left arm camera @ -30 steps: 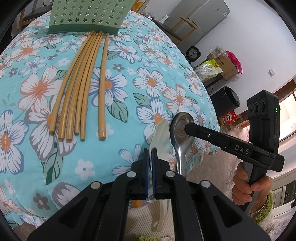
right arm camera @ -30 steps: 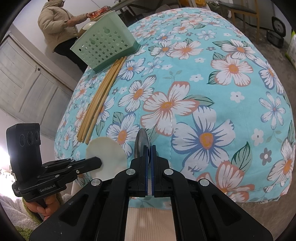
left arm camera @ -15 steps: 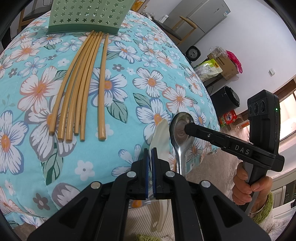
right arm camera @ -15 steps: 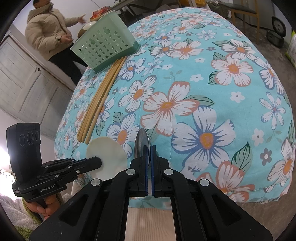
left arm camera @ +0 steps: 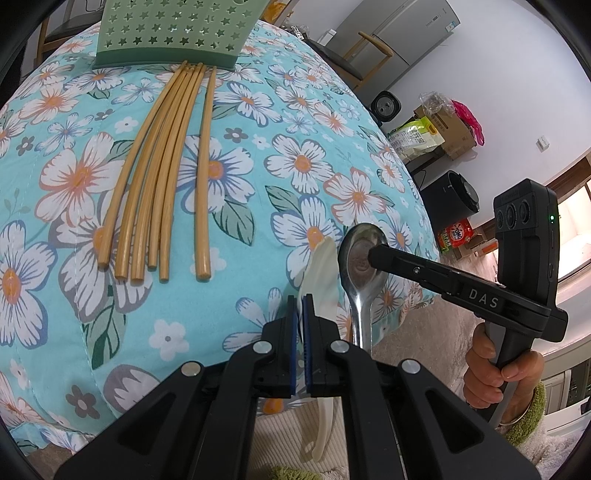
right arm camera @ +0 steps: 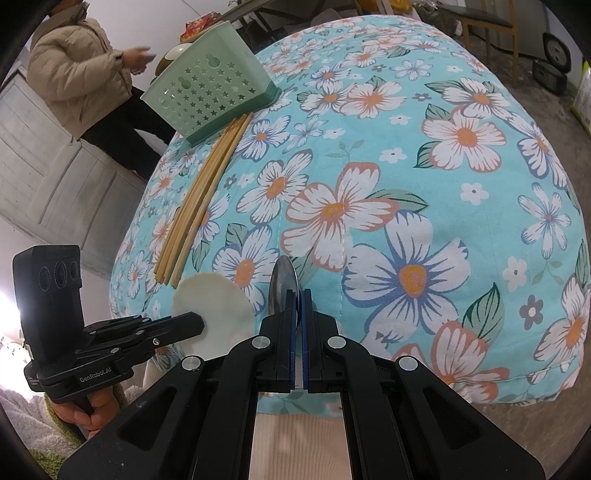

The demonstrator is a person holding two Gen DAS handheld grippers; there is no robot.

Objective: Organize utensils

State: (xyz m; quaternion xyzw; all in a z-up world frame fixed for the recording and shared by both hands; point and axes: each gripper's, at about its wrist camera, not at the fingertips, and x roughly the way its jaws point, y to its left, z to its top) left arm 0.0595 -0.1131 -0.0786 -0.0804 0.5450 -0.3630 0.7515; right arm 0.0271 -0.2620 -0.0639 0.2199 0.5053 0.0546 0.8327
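Note:
My left gripper [left arm camera: 299,299] is shut on a cream plastic spoon [left arm camera: 322,266], held edge-on near the table's front edge; its round bowl shows in the right wrist view [right arm camera: 214,310]. My right gripper [right arm camera: 297,293] is shut on a metal spoon [right arm camera: 282,284], whose bowl shows beside the cream spoon in the left wrist view [left arm camera: 360,254]. Several wooden chopsticks [left arm camera: 162,184] lie side by side on the floral tablecloth, their far ends against a green perforated basket [left arm camera: 173,29]. The two grippers are close together, side by side.
The table is covered by a turquoise floral cloth [right arm camera: 424,166]. A person in a beige jacket [right arm camera: 77,74] stands behind the basket [right arm camera: 210,96]. Chairs, boxes and bags [left arm camera: 443,125] sit on the floor beyond the table's right side.
Both grippers and their spoons hold still. Only the person in the background has moved their arms.

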